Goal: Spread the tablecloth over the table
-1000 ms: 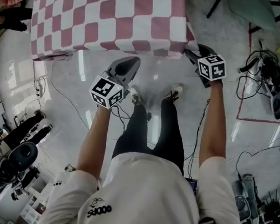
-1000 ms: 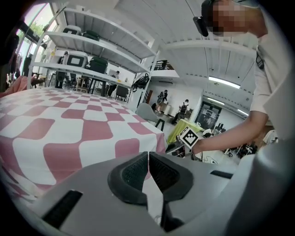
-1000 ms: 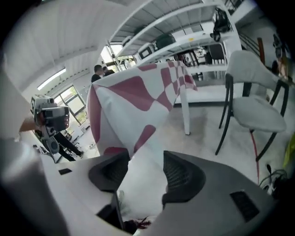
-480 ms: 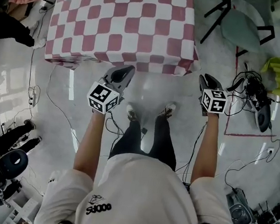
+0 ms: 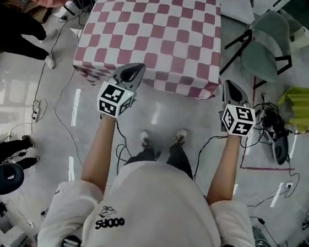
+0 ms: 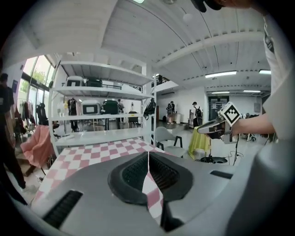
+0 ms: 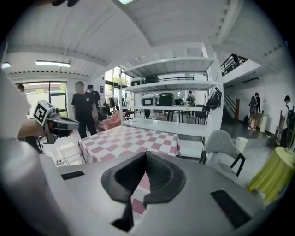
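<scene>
Glossy grey floor (image 5: 166, 116) strewn with cables (image 5: 270, 125) fills the head view. At 12 o'clock from the person stands the table, hidden under the red-and-white checked tablecloth (image 5: 159, 32). A grey chair (image 5: 266, 41) sits at about 2 o'clock.

The cloth lies flat over the whole top and hangs down the near side, so the main spreading looks done. The hem toward 10 o'clock seems a little bunched and uneven compared with the straighter edge toward 1 o'clock.

The left gripper (image 5: 137, 68) is at the near-left corner of the cloth. In its own view its jaws are pressed together on a thin fold of the checked fabric, which runs up between the pads.

The right gripper (image 5: 230, 85) hangs just beside the near-right corner. Its jaws have just been closing and now meet. No fabric shows between the pad tips, and the checks seen through the gap below them are probably the cloth beyond.

What appears left is to settle the near-left corner, let go of it, and perhaps even out that hem.
</scene>
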`<state>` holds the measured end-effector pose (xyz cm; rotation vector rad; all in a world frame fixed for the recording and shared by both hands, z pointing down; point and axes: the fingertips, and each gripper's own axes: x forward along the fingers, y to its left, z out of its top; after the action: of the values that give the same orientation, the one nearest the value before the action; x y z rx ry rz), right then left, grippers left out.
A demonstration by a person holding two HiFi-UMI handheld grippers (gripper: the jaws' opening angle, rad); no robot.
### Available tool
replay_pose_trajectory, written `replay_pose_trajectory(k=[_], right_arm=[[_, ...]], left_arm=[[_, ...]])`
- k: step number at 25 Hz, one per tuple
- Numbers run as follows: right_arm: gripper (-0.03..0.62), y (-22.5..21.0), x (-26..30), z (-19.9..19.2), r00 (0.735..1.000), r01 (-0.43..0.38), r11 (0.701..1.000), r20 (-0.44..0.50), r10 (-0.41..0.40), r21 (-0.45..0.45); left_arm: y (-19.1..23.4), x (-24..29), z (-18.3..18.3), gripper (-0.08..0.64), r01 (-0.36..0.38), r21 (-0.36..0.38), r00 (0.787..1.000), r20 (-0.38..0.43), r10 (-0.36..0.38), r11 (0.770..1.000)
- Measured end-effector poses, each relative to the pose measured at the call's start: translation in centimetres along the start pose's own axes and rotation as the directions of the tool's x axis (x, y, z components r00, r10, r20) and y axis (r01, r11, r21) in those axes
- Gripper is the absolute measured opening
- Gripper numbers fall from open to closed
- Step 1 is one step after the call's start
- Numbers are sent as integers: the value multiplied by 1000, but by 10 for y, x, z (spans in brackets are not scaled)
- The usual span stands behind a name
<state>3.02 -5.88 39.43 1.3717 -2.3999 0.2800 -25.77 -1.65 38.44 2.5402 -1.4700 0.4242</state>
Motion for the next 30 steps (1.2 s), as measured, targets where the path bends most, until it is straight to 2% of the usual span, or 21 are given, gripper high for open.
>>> replay_pose_trajectory(k=[6, 14, 22, 30], right_arm=[[23, 55, -19, 92, 985, -113, 989, 122, 125, -99], [23, 95, -50, 173, 955, -167, 961, 205, 213, -221], [23, 119, -65, 211, 938, -180, 926, 225, 263, -331], [23, 114, -53, 207, 947, -180, 918, 189, 259, -353]], left_arm=[[19, -47, 67, 34, -92, 58, 992, 89, 86, 994], [19, -94, 125, 34, -173, 130, 976, 159, 152, 976], [13, -115, 171, 34, -205, 169, 961, 222, 165, 964], [11, -105, 176, 34, -197, 190, 965, 211, 156, 962]])
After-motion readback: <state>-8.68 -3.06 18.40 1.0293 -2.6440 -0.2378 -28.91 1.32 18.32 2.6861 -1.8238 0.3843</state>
